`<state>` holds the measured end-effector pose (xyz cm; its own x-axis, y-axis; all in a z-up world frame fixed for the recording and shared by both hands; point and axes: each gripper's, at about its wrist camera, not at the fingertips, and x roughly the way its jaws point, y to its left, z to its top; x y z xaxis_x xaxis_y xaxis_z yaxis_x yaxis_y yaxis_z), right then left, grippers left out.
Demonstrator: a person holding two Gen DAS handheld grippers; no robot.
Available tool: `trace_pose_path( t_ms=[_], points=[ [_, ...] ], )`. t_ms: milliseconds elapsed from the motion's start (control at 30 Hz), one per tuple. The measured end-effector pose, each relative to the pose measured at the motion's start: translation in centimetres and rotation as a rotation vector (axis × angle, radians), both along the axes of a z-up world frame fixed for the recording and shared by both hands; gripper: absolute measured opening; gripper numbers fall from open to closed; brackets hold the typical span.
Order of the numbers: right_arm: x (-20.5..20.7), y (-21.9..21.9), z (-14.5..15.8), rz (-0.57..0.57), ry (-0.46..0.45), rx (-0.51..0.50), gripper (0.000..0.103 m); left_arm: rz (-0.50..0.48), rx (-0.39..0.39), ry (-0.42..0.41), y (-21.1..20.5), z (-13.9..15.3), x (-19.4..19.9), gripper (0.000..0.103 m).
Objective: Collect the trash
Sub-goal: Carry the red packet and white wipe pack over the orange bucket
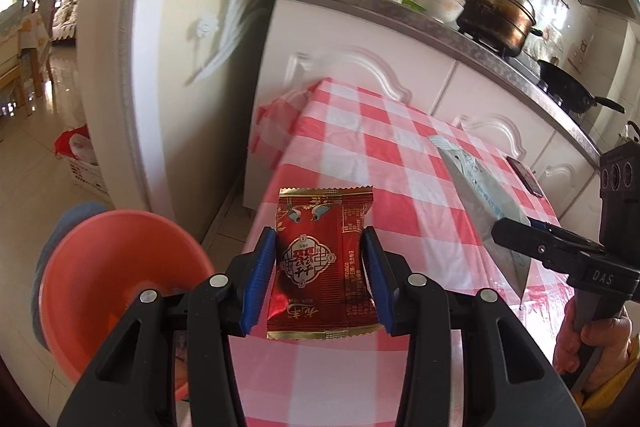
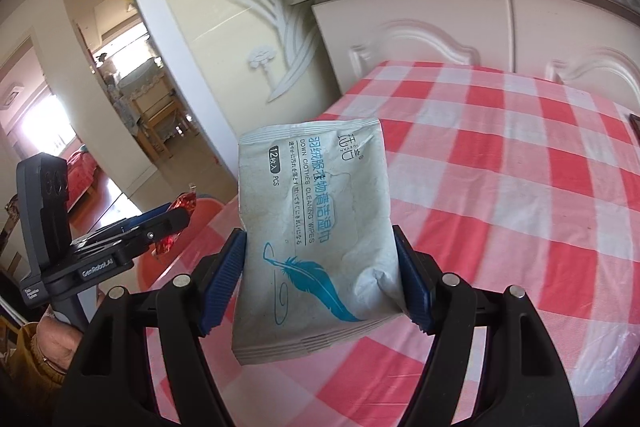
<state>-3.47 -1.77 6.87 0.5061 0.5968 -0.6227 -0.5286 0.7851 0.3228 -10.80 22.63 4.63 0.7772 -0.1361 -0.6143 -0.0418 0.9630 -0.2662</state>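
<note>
Over the checked tablecloth, jaws clamp a red packet and "DOWN CLOTHES CLEANING WIPES" pack.

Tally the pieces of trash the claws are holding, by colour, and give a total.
Red: 1, the snack wrapper clamped in the left claw
White with blue print: 1, the wipes packet clamped in the right claw
Total: 2

Black left gripper and right gripper — ribbed blue pads, silver rivets — mustard-yellow sleeves.
</note>
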Motion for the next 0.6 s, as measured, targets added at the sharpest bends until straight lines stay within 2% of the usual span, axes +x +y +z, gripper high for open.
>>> trace_pose_path(
  t_ms=[367,600],
  points=[
    [-0.9,7.1,0.4,0.164,0.005,-0.028,0.071,0.189,-0.021,0.002,8.3,-0.5,-2.9,0.045],
    [-1.2,12.3,0.4,0.265,0.001,-0.063,0.071,0.283,-0.054,0.021,12.4,-2.2,-4.1,0.046]
  ],
)
